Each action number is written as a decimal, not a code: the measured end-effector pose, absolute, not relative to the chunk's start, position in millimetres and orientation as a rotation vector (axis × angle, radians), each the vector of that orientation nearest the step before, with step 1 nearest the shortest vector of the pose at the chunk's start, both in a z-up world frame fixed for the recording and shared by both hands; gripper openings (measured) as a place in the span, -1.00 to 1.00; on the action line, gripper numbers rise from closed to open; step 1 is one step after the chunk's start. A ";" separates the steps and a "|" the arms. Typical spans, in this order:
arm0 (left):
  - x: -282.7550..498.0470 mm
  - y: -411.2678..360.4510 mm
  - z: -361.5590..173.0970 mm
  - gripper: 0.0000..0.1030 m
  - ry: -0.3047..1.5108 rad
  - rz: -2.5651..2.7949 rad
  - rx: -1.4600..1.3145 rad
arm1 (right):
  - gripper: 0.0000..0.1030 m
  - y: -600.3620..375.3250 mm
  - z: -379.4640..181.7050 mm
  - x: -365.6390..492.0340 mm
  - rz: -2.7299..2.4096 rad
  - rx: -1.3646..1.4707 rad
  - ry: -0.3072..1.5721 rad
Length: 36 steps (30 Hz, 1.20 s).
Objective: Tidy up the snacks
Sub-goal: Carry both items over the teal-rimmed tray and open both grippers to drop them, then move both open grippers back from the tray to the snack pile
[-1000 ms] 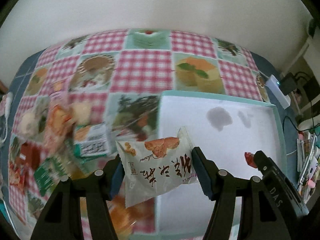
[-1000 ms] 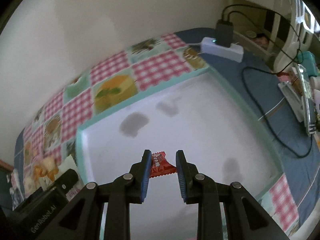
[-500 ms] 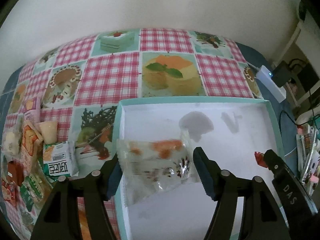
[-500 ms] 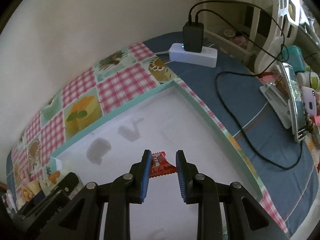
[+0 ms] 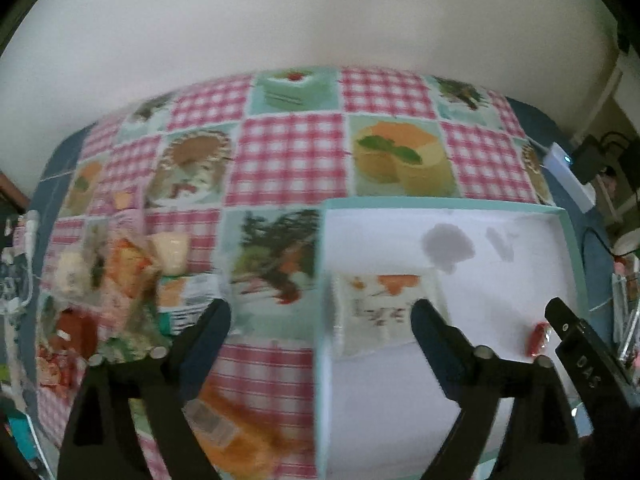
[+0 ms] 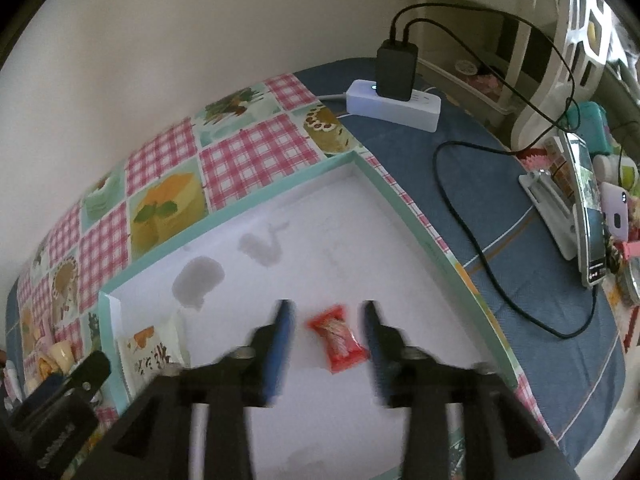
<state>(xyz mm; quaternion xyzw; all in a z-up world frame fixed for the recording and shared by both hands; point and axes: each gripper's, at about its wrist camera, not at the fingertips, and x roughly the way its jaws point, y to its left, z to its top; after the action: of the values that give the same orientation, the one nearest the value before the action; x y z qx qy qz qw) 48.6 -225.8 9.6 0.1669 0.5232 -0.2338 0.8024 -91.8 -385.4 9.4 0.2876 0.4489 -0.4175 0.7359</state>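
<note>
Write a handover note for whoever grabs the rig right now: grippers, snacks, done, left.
Left gripper: jaws have just been opening, nothing held; the white pastry packet lies in the tray's near-left corner.
Right gripper: jaws have just been opening; the red candy lies loose on the tray floor between them.
Done: two snacks in the tray.
Left: the snack pile on the checked tablecloth, left of the tray, plus an orange packet near the front edge.
</note>
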 end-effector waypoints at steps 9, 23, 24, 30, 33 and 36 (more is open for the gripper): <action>57.5 -192.3 12.1 0.81 1.116 -0.430 0.334 | 0.69 -370.6 21.6 -90.4 -0.903 0.596 0.978; 65.0 -119.0 43.9 0.81 1.091 -0.359 0.232 | 0.99 -326.9 61.7 -89.5 -0.805 0.566 0.888; 64.8 -115.4 44.9 0.81 1.089 -0.355 0.227 | 0.99 -321.9 66.7 -89.7 -0.797 0.561 0.876; 65.5 -81.3 53.3 0.81 1.079 -0.308 0.197 | 0.99 -299.9 85.6 -90.1 -0.768 0.543 0.840; 66.7 -61.9 57.3 0.81 1.068 -0.273 0.187 | 0.99 -292.1 87.5 -88.0 -0.736 0.558 0.840; 70.3 -42.9 59.5 0.81 1.065 -0.229 0.177 | 0.99 -282.6 86.8 -82.4 -0.713 0.549 0.851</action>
<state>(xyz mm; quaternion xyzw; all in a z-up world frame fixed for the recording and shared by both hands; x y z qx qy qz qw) 70.3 -42.9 59.5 0.0842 0.5057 -0.1086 0.8517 -82.4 -282.6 86.8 0.2573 0.3990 -0.3342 0.8142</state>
